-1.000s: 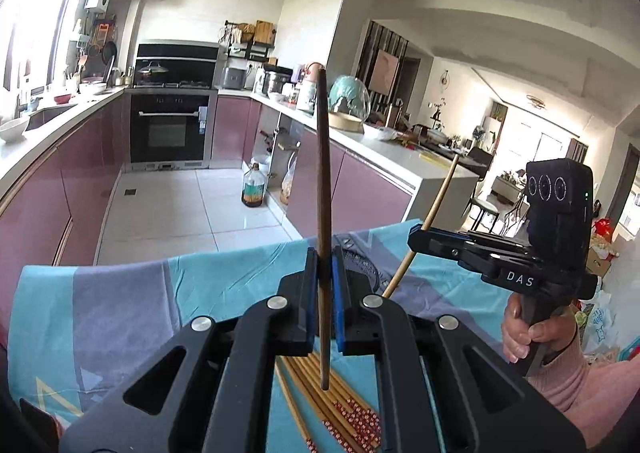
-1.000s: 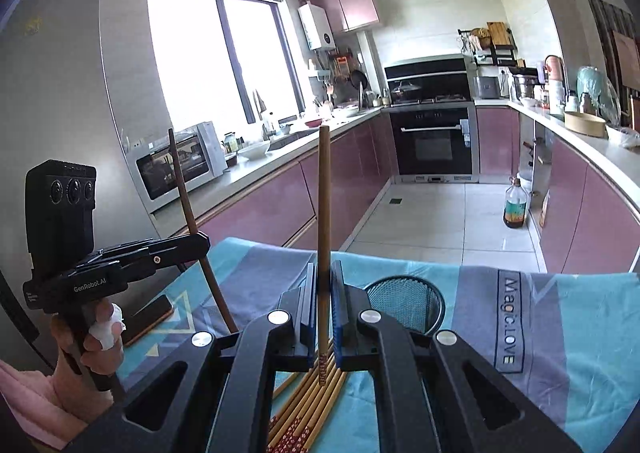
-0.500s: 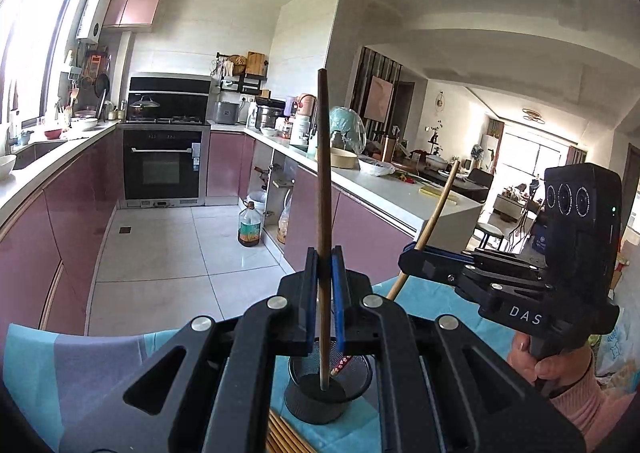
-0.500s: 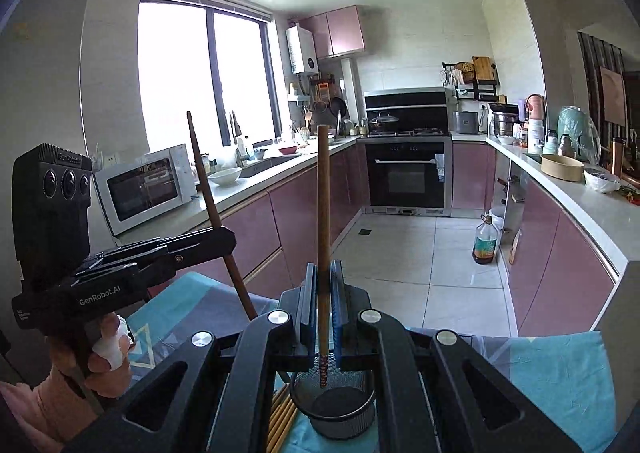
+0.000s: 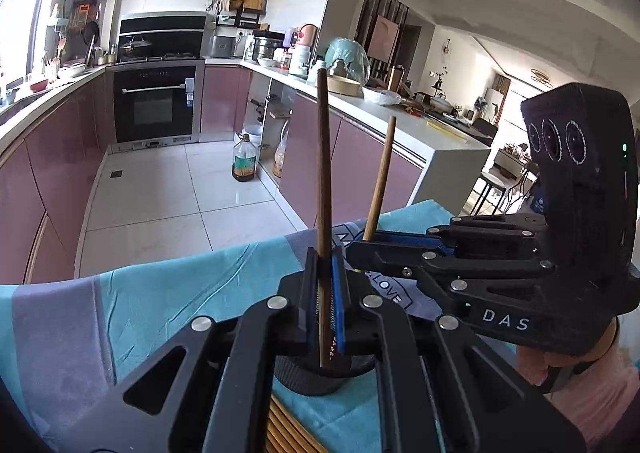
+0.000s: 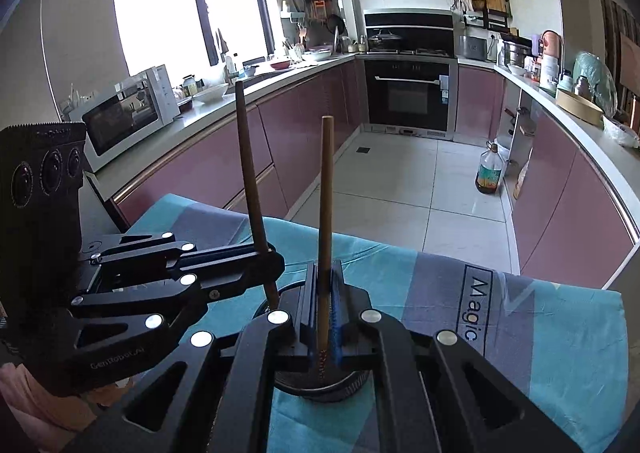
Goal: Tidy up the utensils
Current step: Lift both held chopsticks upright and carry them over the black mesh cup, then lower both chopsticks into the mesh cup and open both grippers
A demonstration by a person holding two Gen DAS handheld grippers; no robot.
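While we hold both tools over the desk (image 5: 168,293), each gripper is clamped tight on a single chopstick. Our left gripper (image 5: 326,293) pinches a dark brown chopstick (image 5: 323,157) that stands almost upright between its blue pads, its patterned lower tip hanging inside the mouth of the black mesh cup (image 5: 316,377). Our right gripper (image 6: 325,313) grips a lighter brown chopstick (image 6: 325,193), also upright, with its decorated tip just above or inside the rim of the same cup; we cannot tell whether either tip touches the cup's floor. The two tools crowd close together over the cup, the right one reaching in from the right side of the left wrist view. The cup sits on a blue and grey cloth (image 6: 540,325) that covers the desk. More chopsticks (image 5: 284,433) lie in a bundle on the cloth just in front of the cup, partly hidden under the left tool's arms. A pink sleeve (image 5: 592,393) shows behind the right tool.
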